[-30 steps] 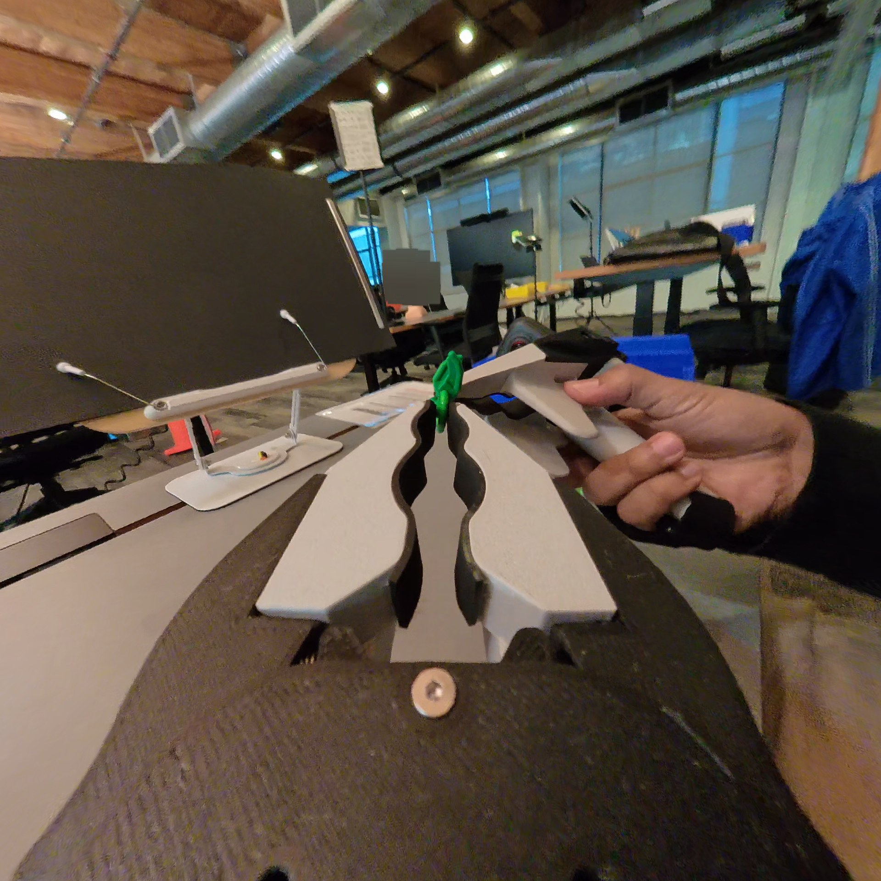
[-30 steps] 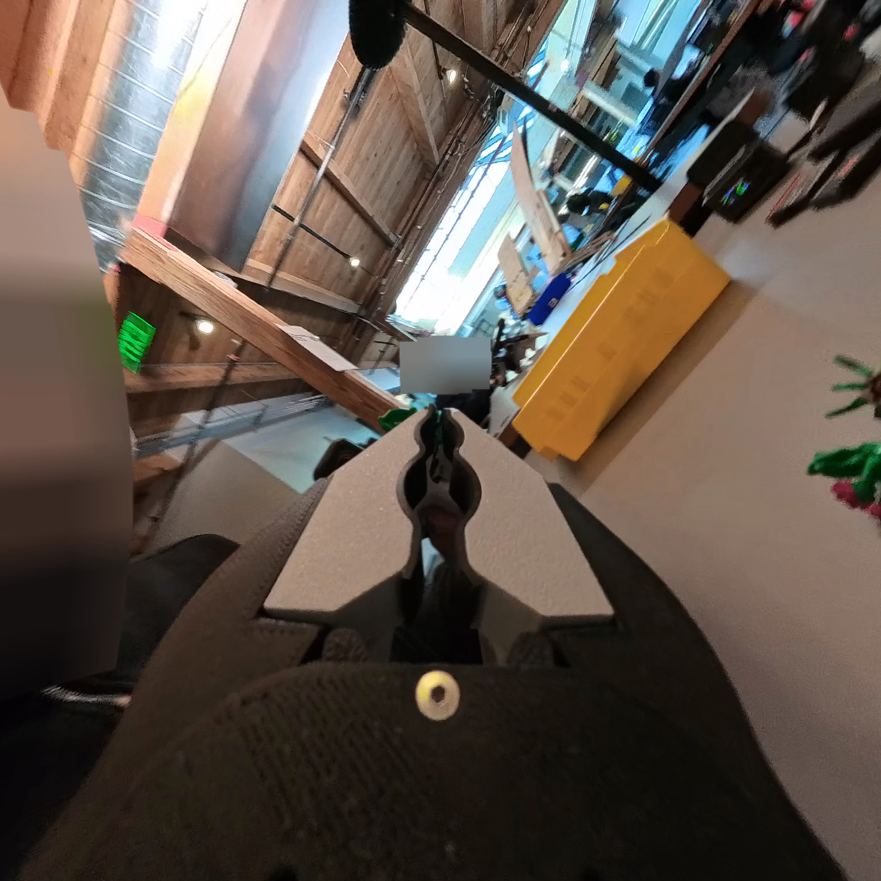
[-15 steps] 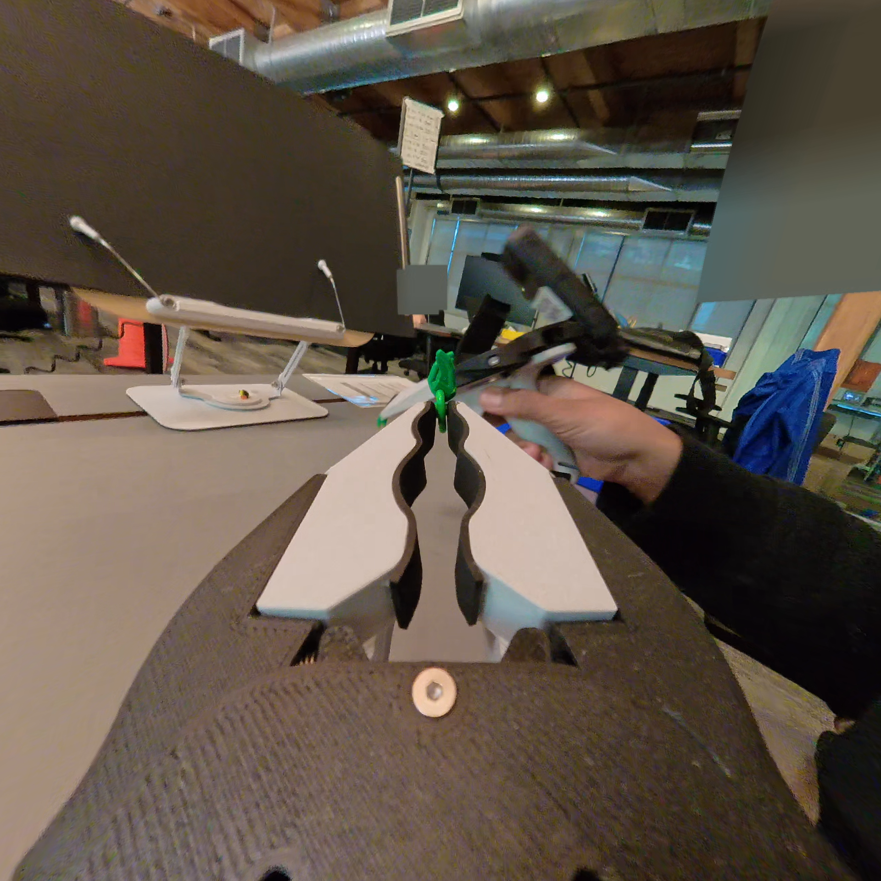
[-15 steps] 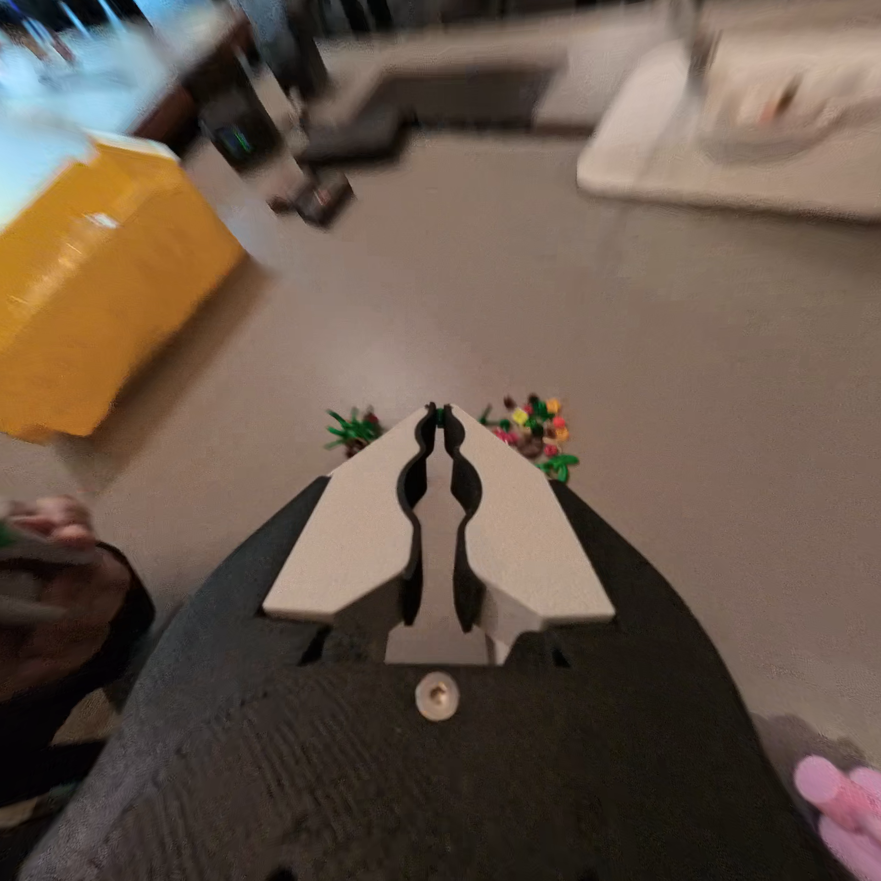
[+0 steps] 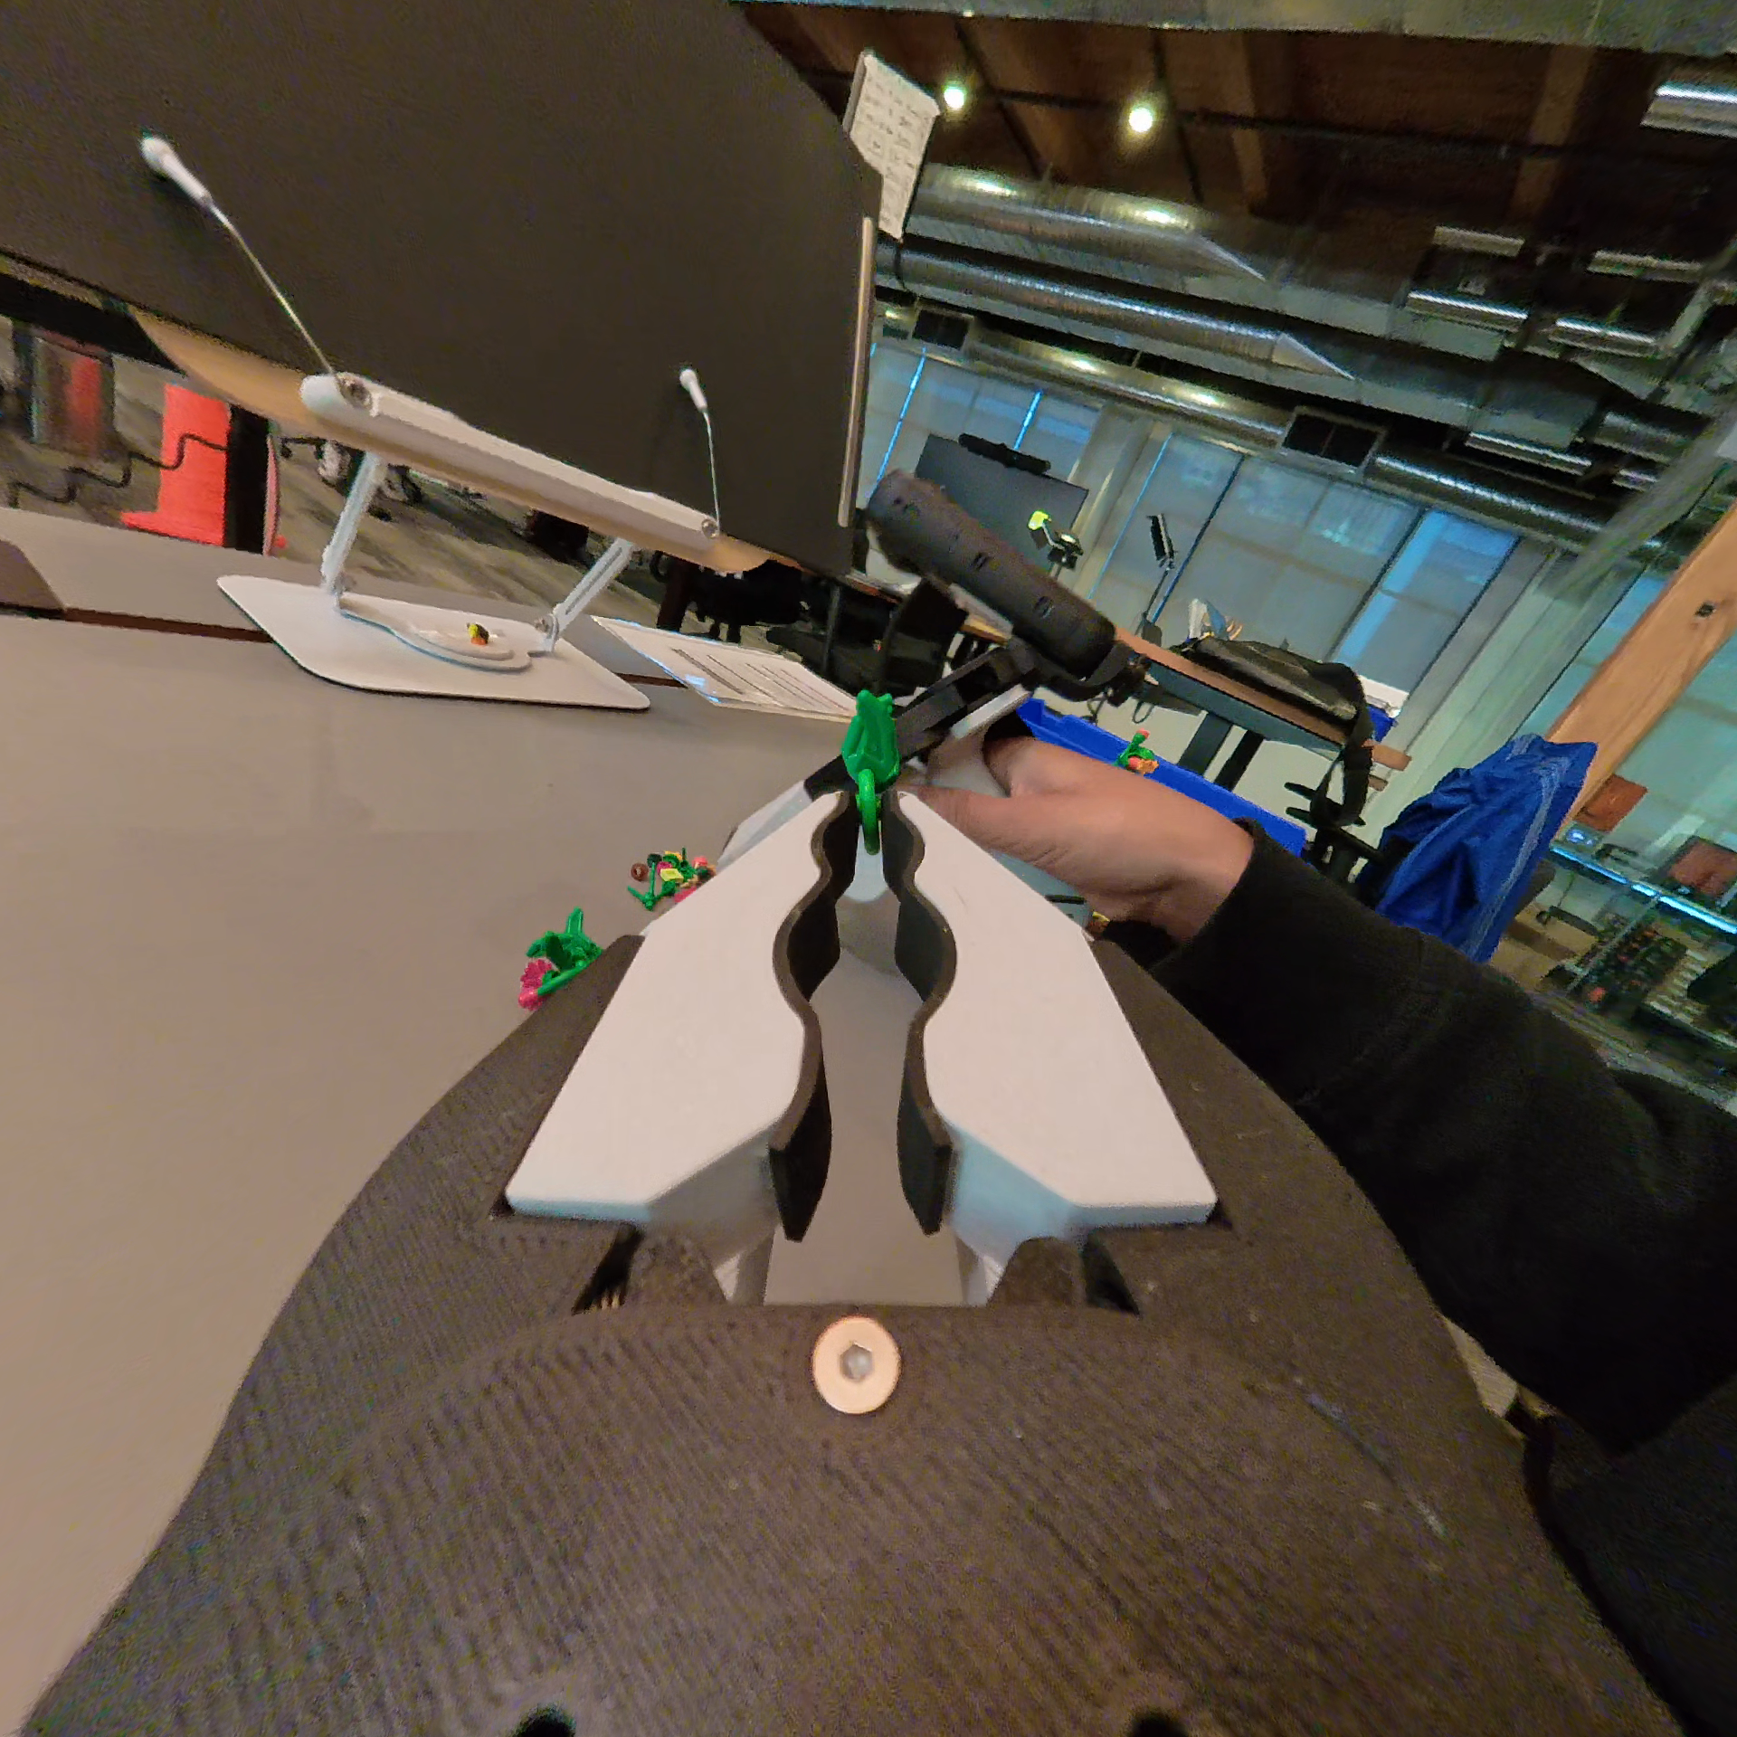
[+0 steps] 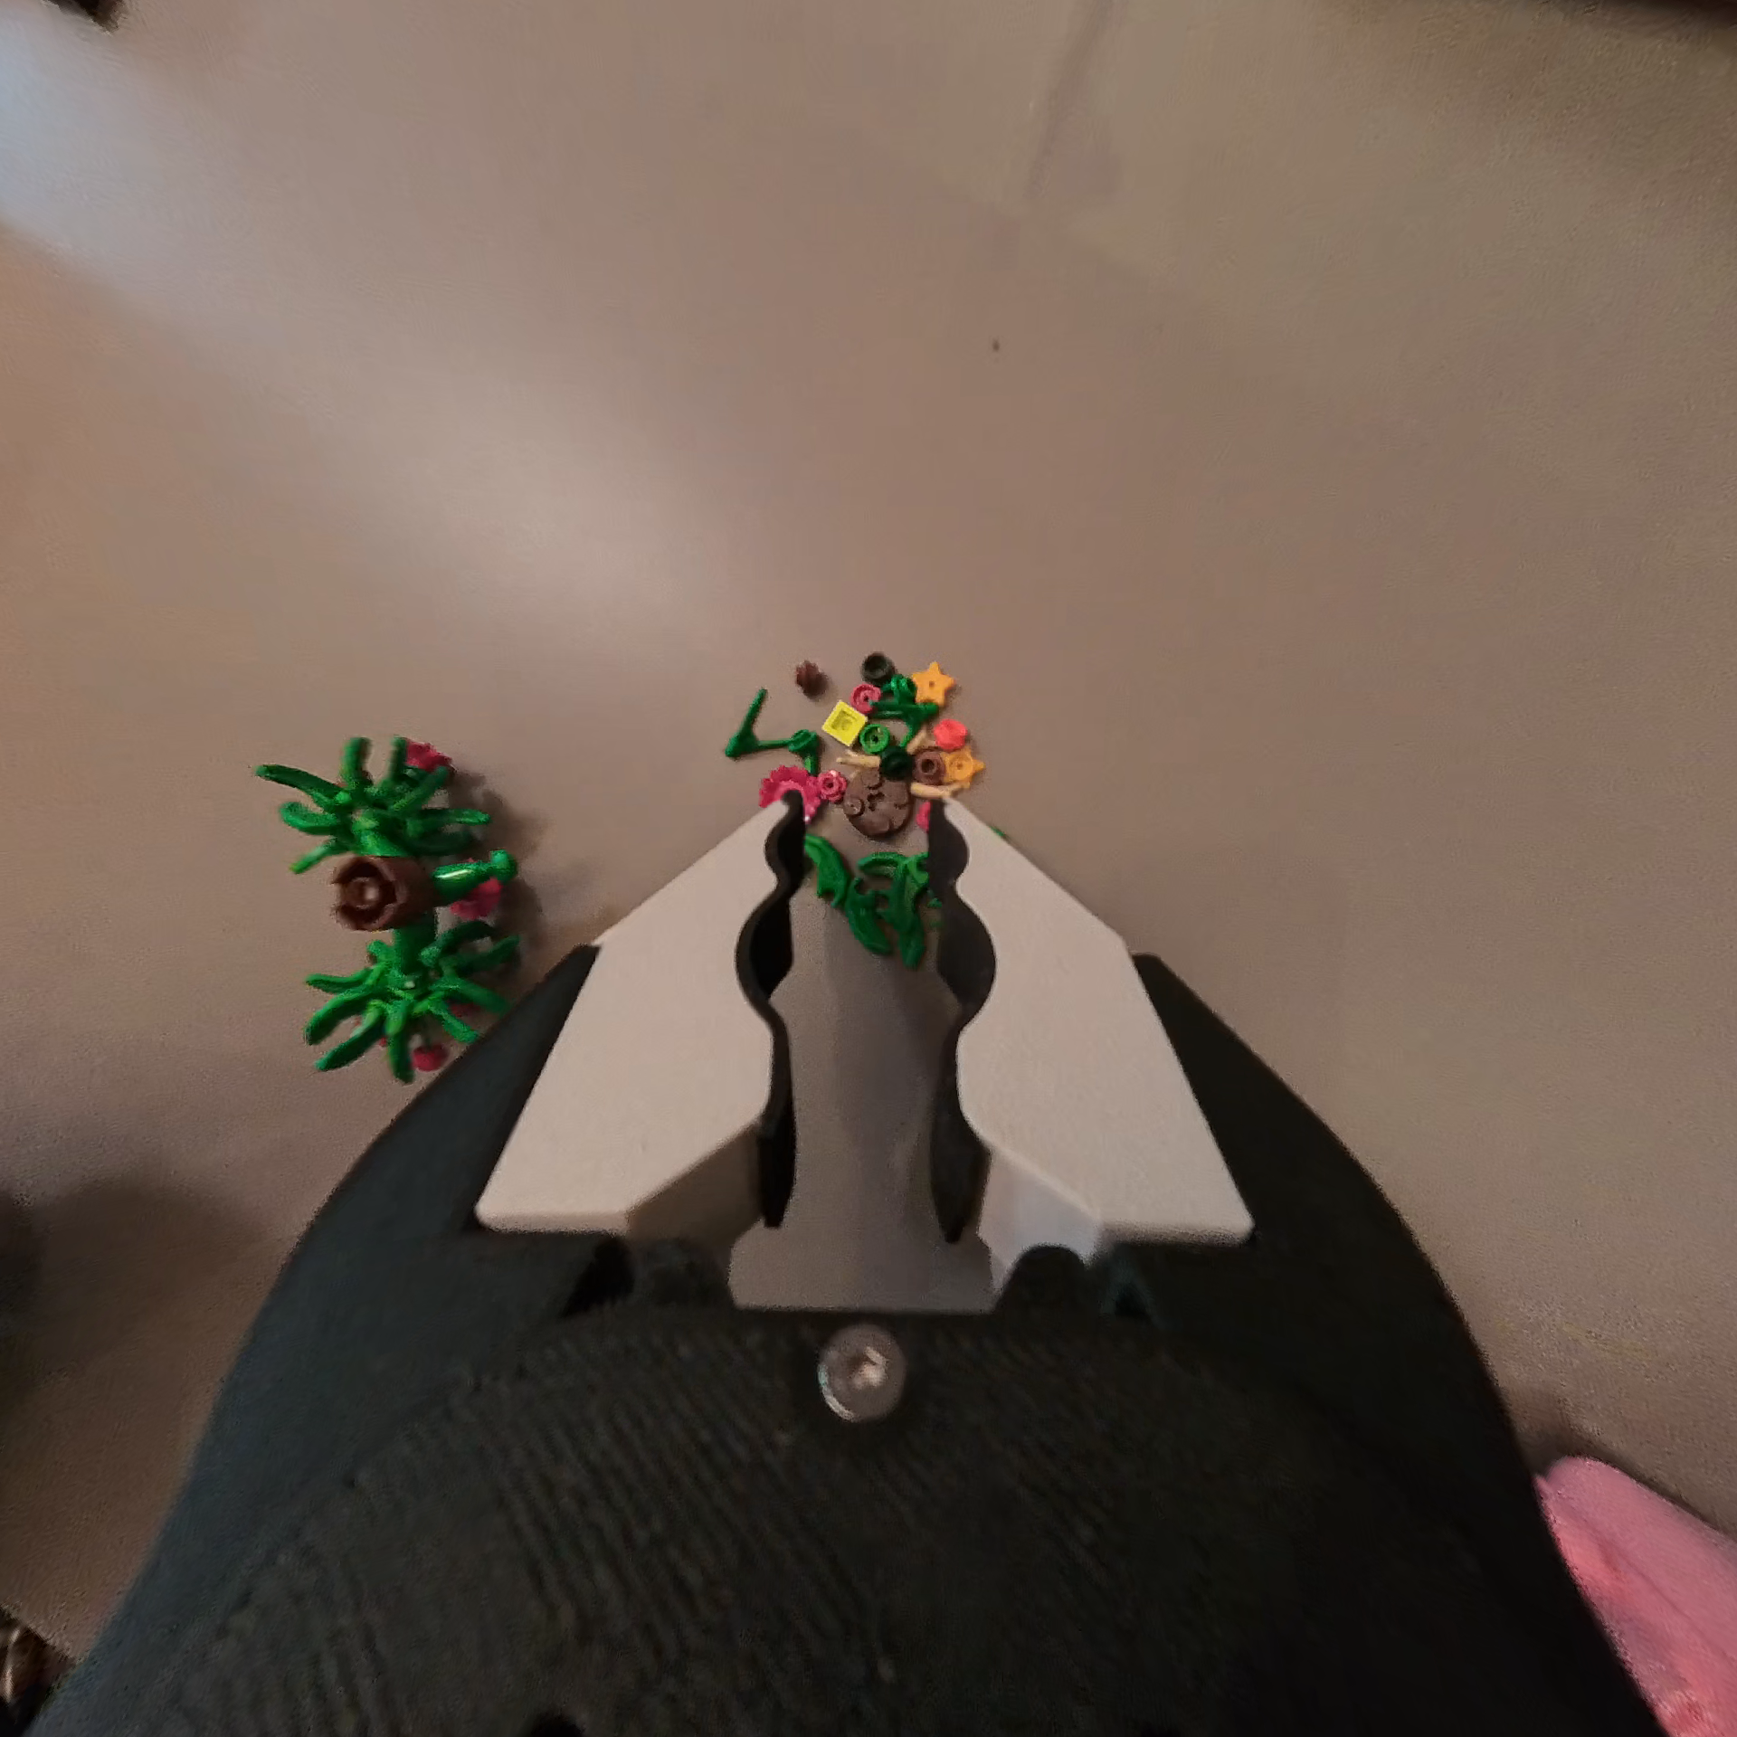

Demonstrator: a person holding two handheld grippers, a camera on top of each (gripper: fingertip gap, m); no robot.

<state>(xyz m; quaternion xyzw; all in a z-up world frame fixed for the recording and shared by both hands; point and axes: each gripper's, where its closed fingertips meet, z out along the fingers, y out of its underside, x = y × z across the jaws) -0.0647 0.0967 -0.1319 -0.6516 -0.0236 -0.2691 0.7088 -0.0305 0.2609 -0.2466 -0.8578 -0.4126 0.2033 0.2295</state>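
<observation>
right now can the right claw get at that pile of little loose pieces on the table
Probably yes. The right claw is open and points down at the pile of small pieces, with green leaf pieces showing between its fingers. Nothing lies between them on the table.

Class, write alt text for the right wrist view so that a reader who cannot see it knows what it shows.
The right gripper hangs open above a small heap of tiny plastic flower and leaf pieces on a plain grey table. To the left lies a built green plant with a brown centre, and a pink object shows at the bottom right corner.
</observation>
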